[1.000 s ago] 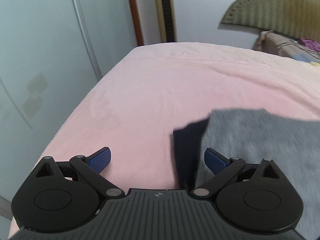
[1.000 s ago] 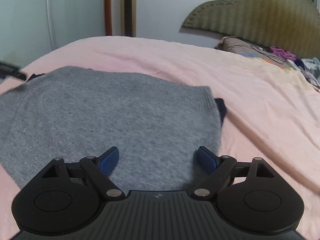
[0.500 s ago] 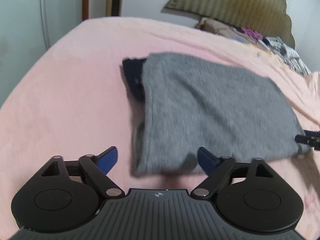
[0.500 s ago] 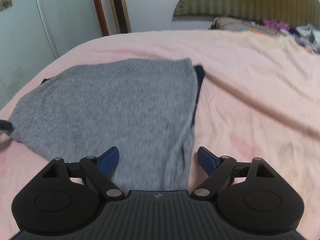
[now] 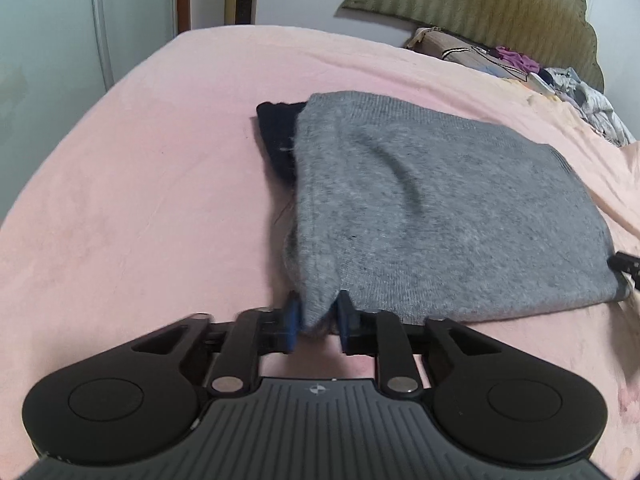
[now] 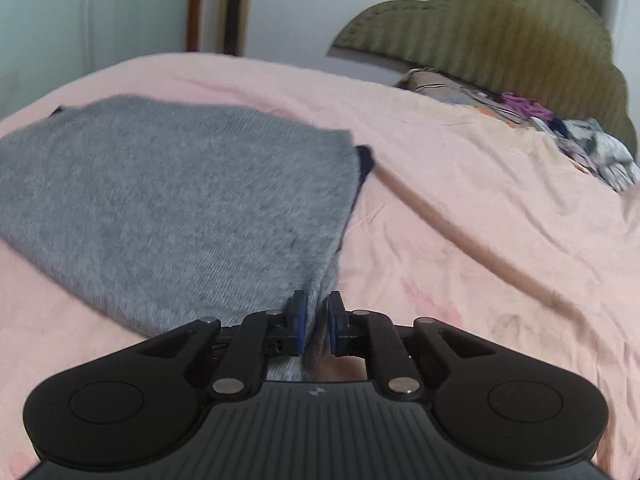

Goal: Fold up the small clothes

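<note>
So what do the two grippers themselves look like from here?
Both look alike. The left gripper and right gripper have matte black bodies with a ribbed centre panel bearing a small pale logo, two round black discs at the sides, black link arms on silver pivot pins, and blue pads on the fingers. No cables or sleeves show.

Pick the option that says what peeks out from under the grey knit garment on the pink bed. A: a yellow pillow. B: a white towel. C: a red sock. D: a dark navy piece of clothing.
D: a dark navy piece of clothing shows along the far left edge of the grey knit garment on the pink bed.
</note>
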Motion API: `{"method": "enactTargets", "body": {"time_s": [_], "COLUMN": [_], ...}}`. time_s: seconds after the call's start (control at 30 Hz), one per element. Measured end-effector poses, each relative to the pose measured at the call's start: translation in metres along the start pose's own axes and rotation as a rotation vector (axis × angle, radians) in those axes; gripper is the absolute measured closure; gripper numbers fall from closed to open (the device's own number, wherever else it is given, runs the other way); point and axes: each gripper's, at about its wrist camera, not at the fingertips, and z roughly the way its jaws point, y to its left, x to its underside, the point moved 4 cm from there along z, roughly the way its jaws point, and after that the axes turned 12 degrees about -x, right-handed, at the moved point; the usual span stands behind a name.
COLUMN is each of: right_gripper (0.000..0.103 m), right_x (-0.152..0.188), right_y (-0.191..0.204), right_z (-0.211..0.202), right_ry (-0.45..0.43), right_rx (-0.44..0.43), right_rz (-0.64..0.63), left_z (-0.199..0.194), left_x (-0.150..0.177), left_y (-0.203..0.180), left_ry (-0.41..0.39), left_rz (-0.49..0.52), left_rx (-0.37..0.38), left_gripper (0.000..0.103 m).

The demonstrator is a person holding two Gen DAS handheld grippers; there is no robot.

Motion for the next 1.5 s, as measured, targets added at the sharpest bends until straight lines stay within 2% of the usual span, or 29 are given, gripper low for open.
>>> {"method": "enactTargets", "body": {"time_s": [0.07,0.1,0.13,0.17,0.2,0.23,0.33,0.43,0.5,0.7,0.87,1.0,1.2,1.27,1.3,1.37,1.5], "right_gripper": [0.088,0.084,0.073,0.064,0.037,0.018,0.018,0.018,0.018,0.018,0.017,0.017,0.017,0.017,0.017,0.017,0.017], "right_x": [-0.007,-0.012,-0.016,-0.020,-0.024,-0.025,-0.021,-0.015,-0.012,-0.012,-0.008,-0.014,-0.025,-0.029,-0.030,-0.032,-0.033], "right_y": [0.002,0.007,0.013,0.020,0.027,0.035,0.053,0.056,0.057,0.066,0.061,0.064,0.090,0.103,0.110,0.126,0.158], "right_z": [-0.008,-0.012,-0.016,-0.017,-0.016,-0.014,-0.001,0.017,0.020,0.014,0.021,0.013,0.004,0.003,0.002,0.002,0.007], "right_ry": [-0.048,-0.071,-0.093,-0.106,-0.111,-0.114,-0.085,-0.010,0.007,-0.019,0.013,-0.017,-0.062,-0.071,-0.072,-0.072,-0.071], "right_rx": [0.004,-0.007,-0.022,-0.041,-0.066,-0.088,-0.095,-0.088,-0.086,-0.078,-0.084,-0.097,-0.143,-0.161,-0.176,-0.206,-0.244], "right_rz": [0.026,0.028,0.021,0.007,-0.013,-0.035,-0.099,-0.084,-0.071,-0.097,-0.076,-0.070,-0.117,-0.143,-0.157,-0.186,-0.249], "left_z": [-0.007,-0.010,-0.013,-0.016,-0.019,-0.020,-0.018,-0.014,-0.012,-0.005,0.005,0.009,0.007,0.007,0.006,0.007,0.018], "left_x": [-0.002,-0.004,-0.005,-0.007,-0.009,-0.011,-0.014,-0.015,-0.017,-0.022,-0.014,-0.011,-0.013,-0.018,-0.022,-0.031,-0.050], "left_y": [-0.003,-0.005,-0.006,-0.007,-0.008,-0.009,-0.010,-0.008,-0.008,-0.006,-0.011,-0.010,-0.008,-0.003,0.000,0.010,0.030], "left_ry": [-0.018,-0.031,-0.049,-0.067,-0.083,-0.091,-0.086,-0.078,-0.079,-0.062,-0.023,-0.009,-0.012,-0.014,-0.015,-0.014,0.022], "left_rz": [0.011,0.015,0.016,0.019,0.022,0.025,0.016,0.008,0.001,-0.040,-0.018,-0.017,-0.032,-0.073,-0.105,-0.205,-0.418], "left_rx": [-0.018,-0.026,-0.039,-0.052,-0.064,-0.072,-0.079,-0.108,-0.125,-0.122,-0.131,-0.132,-0.124,-0.103,-0.089,-0.032,0.098], "left_gripper": [0.062,0.050,0.039,0.035,0.033,0.033,0.031,0.029,0.025,0.017,0.017,0.017,0.016,0.014,0.009,0.003,0.002]}}
